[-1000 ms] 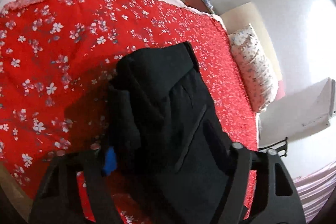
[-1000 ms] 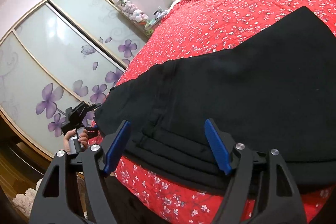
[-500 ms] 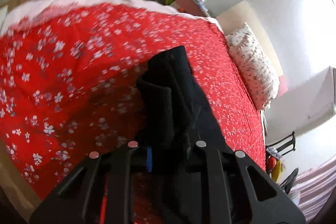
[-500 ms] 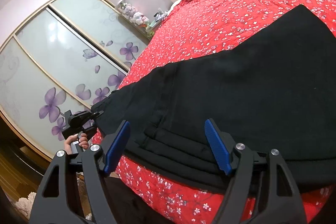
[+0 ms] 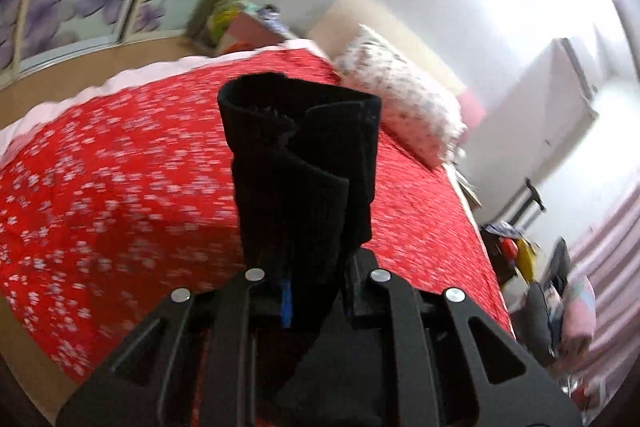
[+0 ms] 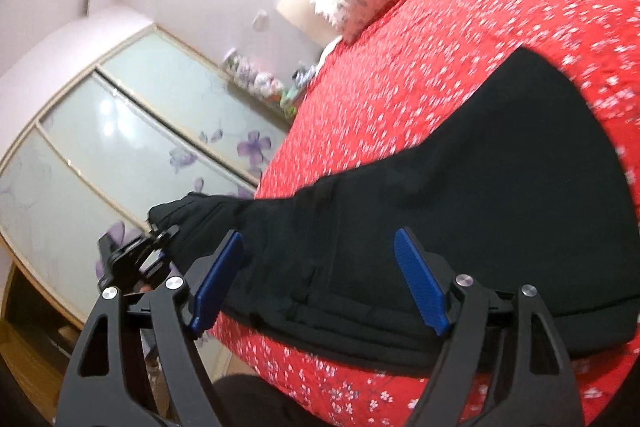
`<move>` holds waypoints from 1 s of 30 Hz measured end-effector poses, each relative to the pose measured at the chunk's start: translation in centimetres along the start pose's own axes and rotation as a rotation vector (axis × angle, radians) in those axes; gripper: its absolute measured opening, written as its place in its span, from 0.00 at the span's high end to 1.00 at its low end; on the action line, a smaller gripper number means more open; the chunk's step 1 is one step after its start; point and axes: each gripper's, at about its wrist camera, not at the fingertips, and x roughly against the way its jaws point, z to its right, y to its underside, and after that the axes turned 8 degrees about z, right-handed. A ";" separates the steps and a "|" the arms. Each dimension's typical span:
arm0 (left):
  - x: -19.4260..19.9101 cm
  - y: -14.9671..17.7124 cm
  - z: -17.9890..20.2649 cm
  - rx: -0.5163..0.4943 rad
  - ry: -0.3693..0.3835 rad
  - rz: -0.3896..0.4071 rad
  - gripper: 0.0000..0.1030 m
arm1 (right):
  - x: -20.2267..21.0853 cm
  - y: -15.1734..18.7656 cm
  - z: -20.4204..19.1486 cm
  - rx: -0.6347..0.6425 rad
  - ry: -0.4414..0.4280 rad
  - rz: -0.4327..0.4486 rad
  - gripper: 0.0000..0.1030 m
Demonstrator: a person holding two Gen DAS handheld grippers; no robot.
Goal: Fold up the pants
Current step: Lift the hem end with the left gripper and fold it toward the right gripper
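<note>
The black pants [image 6: 460, 211] lie across the red flowered bedspread [image 6: 480, 27]. My left gripper [image 5: 312, 291] is shut on the pants' leg end [image 5: 304, 163] and holds it lifted above the bed, the cloth sticking up between the jaws. It also shows in the right wrist view [image 6: 156, 247], at the far left end of the pants. My right gripper [image 6: 320, 279] is open and empty, hovering just above the near edge of the pants, its blue pads [image 6: 416, 279] apart.
A flowered pillow [image 5: 400, 107] lies at the head of the bed. Sliding wardrobe doors with purple flowers [image 6: 120, 155] stand beyond the bed's left side. Clutter and a pink bundle [image 5: 576, 311] sit on the floor at the right.
My left gripper closed on the leg end and lifted it up off the bed. My right gripper stayed open and shifted slightly over the pants.
</note>
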 end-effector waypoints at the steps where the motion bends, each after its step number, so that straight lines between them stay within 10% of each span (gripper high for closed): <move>1: 0.1 0.3 1.3 -0.013 0.022 -0.005 0.84 | 0.5 -0.4 0.4 -0.019 0.001 0.024 0.23; 13: -2.7 9.0 17.3 -0.154 0.261 -0.202 0.84 | 6.1 -4.2 4.2 -0.161 0.054 0.266 0.23; 22: -9.9 26.8 23.9 -0.297 0.242 -0.476 0.84 | 9.5 -5.6 8.1 -0.293 0.108 0.367 0.23; 30: -9.2 27.8 26.4 -0.358 0.236 -0.372 0.84 | 10.1 -6.4 8.7 -0.267 0.110 0.387 0.22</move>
